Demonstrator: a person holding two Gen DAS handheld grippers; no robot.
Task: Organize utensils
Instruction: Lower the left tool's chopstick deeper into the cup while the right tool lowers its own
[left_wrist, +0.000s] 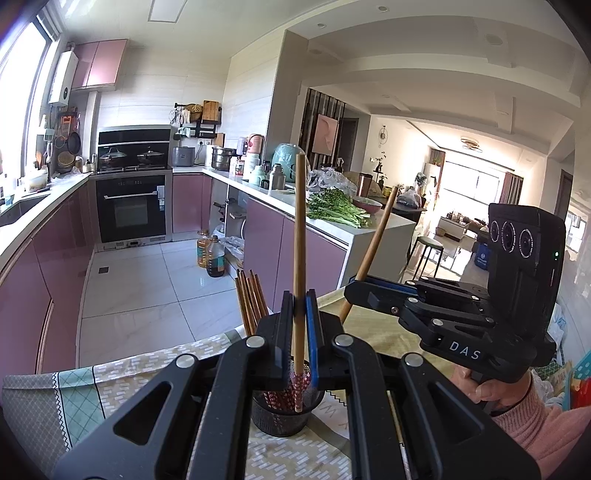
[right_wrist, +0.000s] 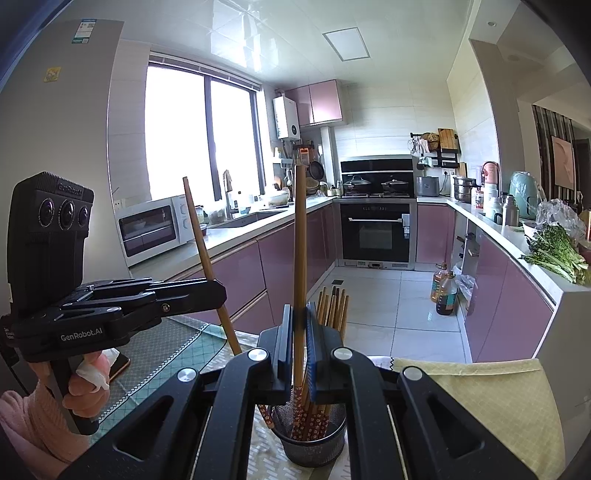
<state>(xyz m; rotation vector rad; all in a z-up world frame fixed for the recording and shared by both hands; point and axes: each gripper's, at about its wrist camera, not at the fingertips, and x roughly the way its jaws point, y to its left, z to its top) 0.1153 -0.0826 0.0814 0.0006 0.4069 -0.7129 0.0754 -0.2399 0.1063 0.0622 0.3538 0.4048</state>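
Two wooden chopsticks, brown shafts with red flower-patterned lower ends, each pinched upright above a dark mesh holder (left_wrist: 280, 417) on a patterned tablecloth (left_wrist: 74, 398). Left gripper (left_wrist: 300, 332) pressed together on one chopstick (left_wrist: 300, 229), patterned tip inside the holder's rim; right gripper (right_wrist: 299, 332) clamped likewise on the other chopstick (right_wrist: 300, 236), lower end down among the bundle of chopsticks (right_wrist: 332, 306) already standing in the holder. Holder close to the table's far edge, open tiled floor (left_wrist: 147, 280) beyond, pink cabinets further off. Seen from the left wrist only: right gripper side-on, its chopstick slanting. Seen from the right wrist only: window, microwave (right_wrist: 155, 225), left gripper's chopstick leaning, a yellow cloth (right_wrist: 480, 398) beside the holder.
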